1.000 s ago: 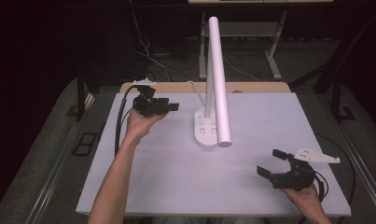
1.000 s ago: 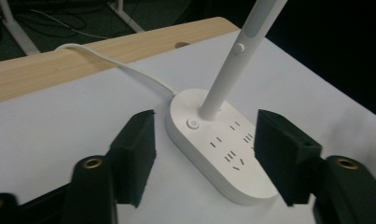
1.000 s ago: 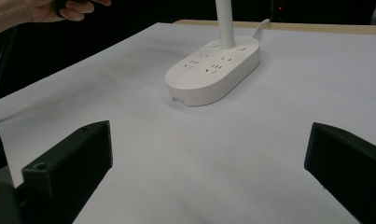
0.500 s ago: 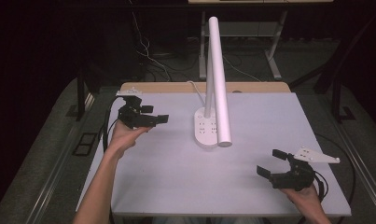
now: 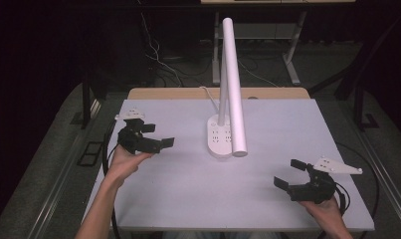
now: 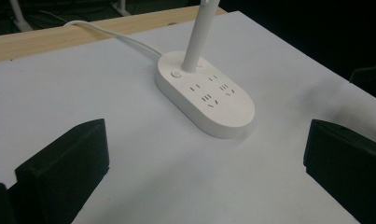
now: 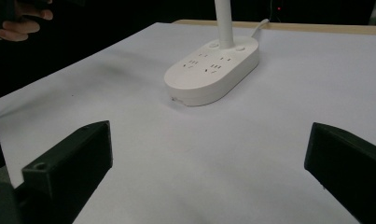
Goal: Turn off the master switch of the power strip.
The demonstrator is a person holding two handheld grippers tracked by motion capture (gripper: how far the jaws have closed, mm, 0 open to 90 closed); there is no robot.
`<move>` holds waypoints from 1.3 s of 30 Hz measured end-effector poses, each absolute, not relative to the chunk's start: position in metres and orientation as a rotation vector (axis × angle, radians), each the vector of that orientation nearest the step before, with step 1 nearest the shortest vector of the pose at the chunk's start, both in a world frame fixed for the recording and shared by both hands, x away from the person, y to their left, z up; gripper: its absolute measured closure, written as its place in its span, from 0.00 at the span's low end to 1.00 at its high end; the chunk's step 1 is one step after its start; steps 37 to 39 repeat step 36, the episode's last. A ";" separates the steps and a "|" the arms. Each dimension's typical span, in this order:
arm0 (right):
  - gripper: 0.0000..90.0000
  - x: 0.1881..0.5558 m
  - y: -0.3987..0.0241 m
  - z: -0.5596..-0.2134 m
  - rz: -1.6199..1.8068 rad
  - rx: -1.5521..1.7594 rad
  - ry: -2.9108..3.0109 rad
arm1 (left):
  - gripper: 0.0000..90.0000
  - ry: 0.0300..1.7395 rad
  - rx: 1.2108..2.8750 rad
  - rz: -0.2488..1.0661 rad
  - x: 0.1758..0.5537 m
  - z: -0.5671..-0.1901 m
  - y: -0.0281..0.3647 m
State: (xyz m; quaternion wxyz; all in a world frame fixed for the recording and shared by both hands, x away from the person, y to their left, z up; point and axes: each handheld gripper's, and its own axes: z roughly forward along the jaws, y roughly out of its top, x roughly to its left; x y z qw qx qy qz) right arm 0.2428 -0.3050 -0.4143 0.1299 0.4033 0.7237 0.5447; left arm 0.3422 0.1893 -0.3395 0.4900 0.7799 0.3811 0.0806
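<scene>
Lamp base (image 5: 219,137) lay right of our left gripper (image 5: 155,137), seemingly nearer it than the right gripper (image 5: 292,173); both jaws gaped empty, the left's having just been opening.

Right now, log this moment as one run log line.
left gripper: open, jaws just opening, holds nothing | right gripper: open, holds nothing | desk lamp base: mid-table, untouched, between both grippers

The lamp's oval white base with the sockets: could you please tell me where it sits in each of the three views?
High view: the lamp base lies mid-table, under the lamp's white tube.
Left gripper view: upper centre, its long axis running diagonally, between the open jaws.
Right gripper view: upper centre, ahead of the open jaws.
Shared landmark: the white stem rising from the base's far end.
</scene>
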 end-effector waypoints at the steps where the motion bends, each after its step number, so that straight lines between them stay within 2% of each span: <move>1: 0.00 0.243 -0.305 -0.414 1.582 1.171 2.102 | 0.00 0.925 1.895 0.197 0.339 -0.341 0.190; 28: 0.00 0.242 -0.304 -0.414 1.578 1.168 2.101 | 0.00 0.912 1.865 0.228 0.273 -0.402 0.187; 39: 0.00 0.243 -0.304 -0.415 1.574 1.167 2.109 | 0.00 0.896 1.863 0.214 0.266 -0.412 0.187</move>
